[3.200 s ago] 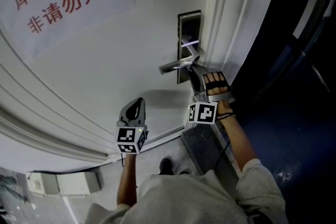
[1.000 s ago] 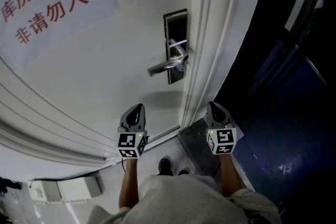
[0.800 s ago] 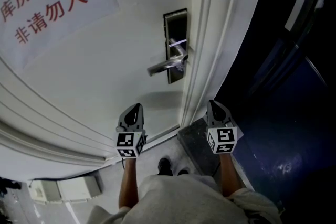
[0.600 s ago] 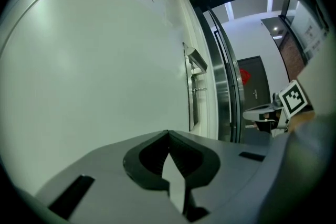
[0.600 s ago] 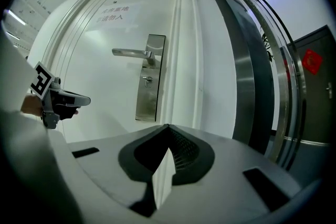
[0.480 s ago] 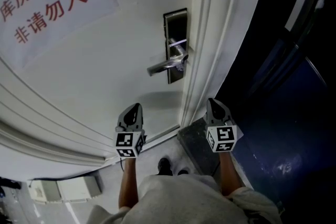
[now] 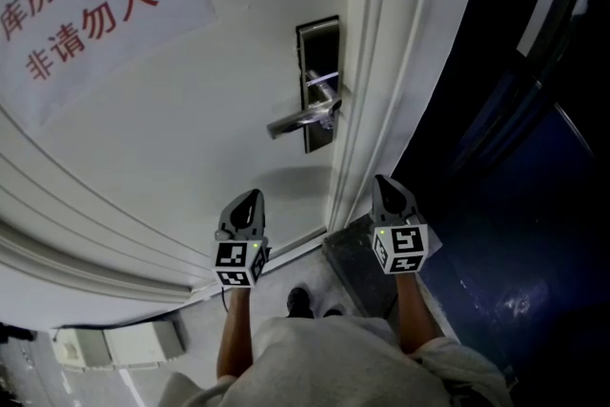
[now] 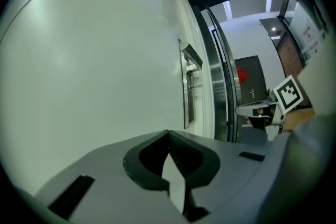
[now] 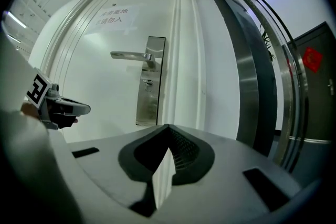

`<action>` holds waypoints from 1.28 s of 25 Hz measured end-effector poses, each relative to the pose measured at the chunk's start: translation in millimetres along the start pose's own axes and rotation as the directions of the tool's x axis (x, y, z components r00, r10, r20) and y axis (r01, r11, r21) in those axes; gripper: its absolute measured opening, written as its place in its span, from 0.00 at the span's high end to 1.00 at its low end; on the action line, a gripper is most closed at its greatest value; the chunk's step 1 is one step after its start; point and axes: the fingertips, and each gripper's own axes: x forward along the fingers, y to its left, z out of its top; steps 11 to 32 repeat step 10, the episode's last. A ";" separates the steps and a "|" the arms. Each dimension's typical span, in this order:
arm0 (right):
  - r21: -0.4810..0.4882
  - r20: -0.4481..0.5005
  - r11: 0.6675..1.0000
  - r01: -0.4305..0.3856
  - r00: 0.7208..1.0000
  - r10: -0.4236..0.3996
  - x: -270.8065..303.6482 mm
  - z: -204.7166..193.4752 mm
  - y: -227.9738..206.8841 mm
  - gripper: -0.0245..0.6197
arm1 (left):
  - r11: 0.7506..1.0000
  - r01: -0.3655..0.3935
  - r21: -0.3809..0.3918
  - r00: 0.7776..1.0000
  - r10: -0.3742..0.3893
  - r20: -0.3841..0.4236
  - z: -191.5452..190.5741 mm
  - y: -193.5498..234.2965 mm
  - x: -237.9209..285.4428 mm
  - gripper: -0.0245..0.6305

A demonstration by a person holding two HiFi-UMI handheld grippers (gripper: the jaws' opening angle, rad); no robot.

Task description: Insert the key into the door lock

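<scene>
The steel lock plate (image 7: 317, 38) sits on the white door (image 7: 191, 129), with its lever handle (image 7: 295, 120) pointing left. Below the handle a small key (image 9: 148, 83) sticks out of the keyhole, and the key (image 8: 195, 86) also shows side-on in the left gripper view. Both grippers hang well back from the door at about waist height. My left gripper (image 7: 250, 196) is shut and holds nothing. My right gripper (image 7: 384, 182) is also shut and holds nothing, off to the right of the door edge. Neither touches the lock.
A paper sign (image 7: 86, 5) with red characters is stuck on the door at upper left. The white door frame (image 7: 381, 62) runs beside the lock, with a dark glass wall (image 7: 515, 110) to its right. The person's shoes (image 7: 303, 302) stand near a dark mat (image 7: 357, 267).
About three seconds ago my right gripper was up at the lock plate under the handle; it has since drawn back down and to the right. Over the last second both grippers barely move.
</scene>
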 end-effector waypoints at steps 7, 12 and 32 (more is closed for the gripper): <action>-0.005 -0.008 1.000 -0.003 1.000 0.003 1.2 -1.9 1.3 0.93 | 1.000 0.007 0.000 1.000 -0.007 0.000 1.2 -2.5 1.2 0.94; -0.009 -0.010 1.000 -0.005 1.000 0.005 2.1 -1.9 1.9 0.93 | 1.000 0.008 -0.001 1.000 -0.008 0.002 2.2 -2.9 1.7 0.94; -0.009 -0.010 1.000 -0.005 1.000 0.005 2.1 -1.9 1.9 0.93 | 1.000 0.008 -0.001 1.000 -0.008 0.002 2.2 -2.9 1.7 0.94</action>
